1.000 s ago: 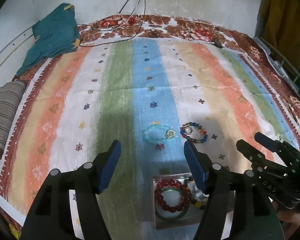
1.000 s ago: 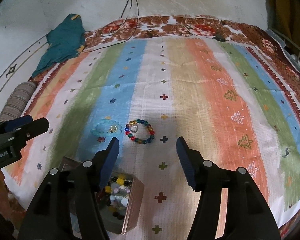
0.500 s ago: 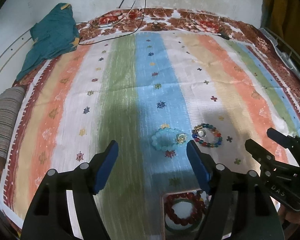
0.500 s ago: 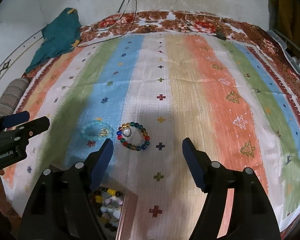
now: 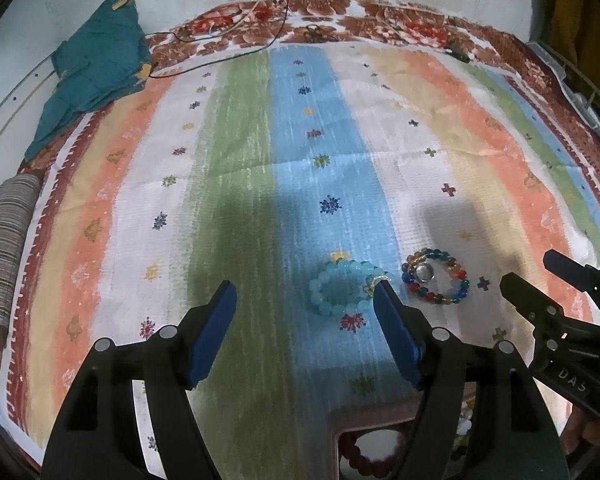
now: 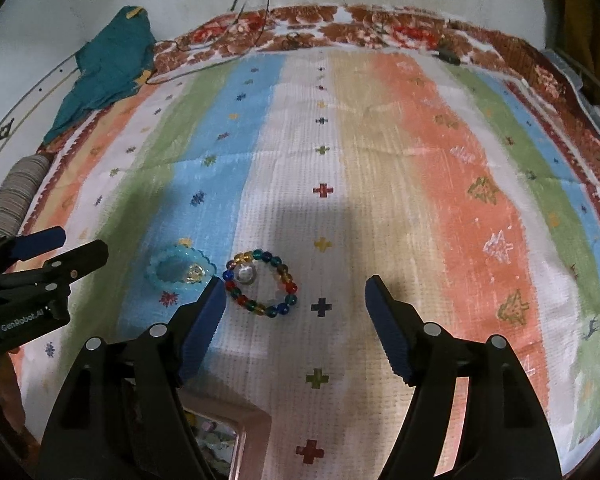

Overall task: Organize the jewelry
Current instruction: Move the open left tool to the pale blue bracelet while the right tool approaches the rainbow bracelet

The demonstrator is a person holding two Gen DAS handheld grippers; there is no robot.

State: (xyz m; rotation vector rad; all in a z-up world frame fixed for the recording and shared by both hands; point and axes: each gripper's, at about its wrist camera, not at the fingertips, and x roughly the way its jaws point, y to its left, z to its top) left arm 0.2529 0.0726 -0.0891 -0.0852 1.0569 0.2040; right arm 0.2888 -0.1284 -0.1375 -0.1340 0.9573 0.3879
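Note:
A light blue bead bracelet (image 5: 342, 288) and a multicoloured bead bracelet (image 5: 436, 282) lie side by side on the striped cloth (image 5: 244, 152). They also show in the right wrist view, the blue bracelet (image 6: 180, 270) left of the multicoloured bracelet (image 6: 262, 284). A pink jewelry box (image 5: 374, 440) holding a red bead bracelet sits at the bottom edge, and in the right wrist view the box (image 6: 224, 436) is partly hidden by a finger. My left gripper (image 5: 304, 294) is open and empty, just left of the blue bracelet. My right gripper (image 6: 296, 286) is open and empty, just right of the multicoloured bracelet.
A teal cloth (image 5: 96, 68) lies at the far left corner. A striped roll (image 5: 4, 240) lies at the left edge. Black cables (image 5: 236, 28) run over the far edge. A metal rack (image 5: 588, 92) stands at the right.
Both grippers have moved forward over the cloth. The bracelets now sit closer to the fingertips and the box has slid toward the bottom edge of both views.

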